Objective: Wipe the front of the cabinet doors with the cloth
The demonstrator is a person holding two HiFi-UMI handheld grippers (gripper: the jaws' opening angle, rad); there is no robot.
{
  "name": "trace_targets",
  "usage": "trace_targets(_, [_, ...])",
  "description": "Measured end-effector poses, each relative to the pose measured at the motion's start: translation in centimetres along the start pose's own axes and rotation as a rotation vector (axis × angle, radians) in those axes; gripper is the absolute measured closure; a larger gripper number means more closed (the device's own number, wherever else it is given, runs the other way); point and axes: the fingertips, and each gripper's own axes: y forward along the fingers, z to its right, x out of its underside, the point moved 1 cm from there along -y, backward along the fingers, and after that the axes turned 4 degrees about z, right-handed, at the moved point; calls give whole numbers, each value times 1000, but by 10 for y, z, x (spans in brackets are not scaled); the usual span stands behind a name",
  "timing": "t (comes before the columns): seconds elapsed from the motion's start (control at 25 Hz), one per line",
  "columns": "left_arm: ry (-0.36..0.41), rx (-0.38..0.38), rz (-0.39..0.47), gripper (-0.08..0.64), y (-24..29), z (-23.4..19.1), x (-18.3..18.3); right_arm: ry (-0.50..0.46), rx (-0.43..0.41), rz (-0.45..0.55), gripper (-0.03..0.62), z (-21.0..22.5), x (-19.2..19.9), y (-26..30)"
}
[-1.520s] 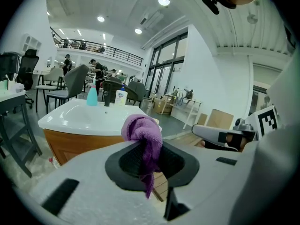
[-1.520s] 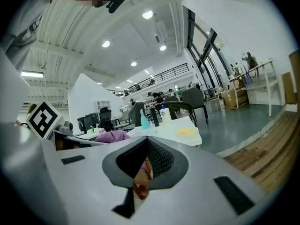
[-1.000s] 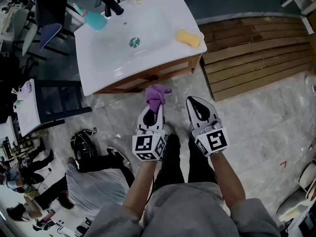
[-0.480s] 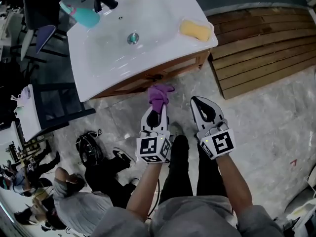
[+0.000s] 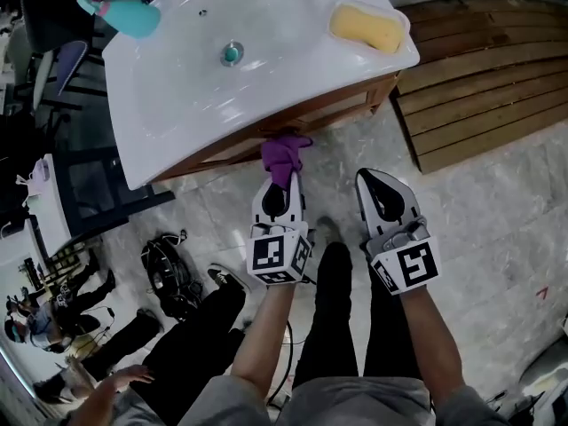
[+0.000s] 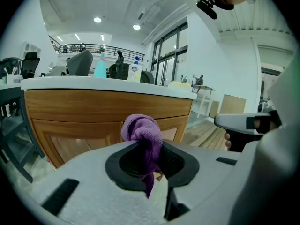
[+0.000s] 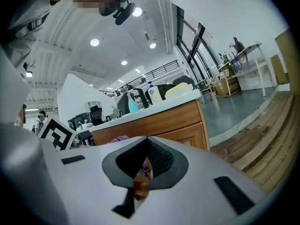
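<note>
**Marble floor (image 5: 497,211), wooden vanity: cloth held just short of the doors**

Pale veined tiles run under a white sink (image 5: 266,69) set on a wooden cabinet (image 5: 337,114). A yellow sponge (image 5: 366,27) lies on the sink's right corner and a teal bottle (image 5: 133,16) stands by the tap. Slatted wooden decking (image 5: 479,87) lies to the right.

The left gripper (image 5: 284,185) has its fingers pinched on a purple cloth (image 5: 284,155). The cloth bunches into a knob beyond the tips, and a loose tail hangs down between the jaws. It sits right at the cabinet's front edge under the sink's overhang. The left gripper view shows the panelled doors square ahead, and a small gap seems to remain, though contact cannot be ruled out from above.

The right gripper (image 5: 371,177) hangs beside the left one, a little farther back from the cabinet. Its fingers are pressed together with nothing between them.

I judge this to be the approach step, with the cloth gripped and aimed and the wiping itself not yet under way. The next move calls for pushing the bunched cloth flat against the door face and then sweeping it sideways or downward with steady pressure. The grip must be firm enough that friction does not drag the cloth out. The hard jaw tips should stay behind the fabric so they do not scrape the wood. The doors sit low, so the person will likely need to crouch to reach them, while the right gripper has no evident part to play
</note>
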Motion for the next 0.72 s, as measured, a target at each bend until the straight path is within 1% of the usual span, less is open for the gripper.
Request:
trace_targets(0.16, [15, -16, -2, 502, 13, -14, 13, 19, 1, -5, 583, 2, 16, 4])
trace_targets(0.4, [24, -32, -7, 502, 33, -29, 24, 32, 0, -13, 583, 7, 30, 8])
trace_targets(0.72, [28, -29, -16, 502, 52, -38, 24, 49, 8, -28, 583, 12, 41, 11])
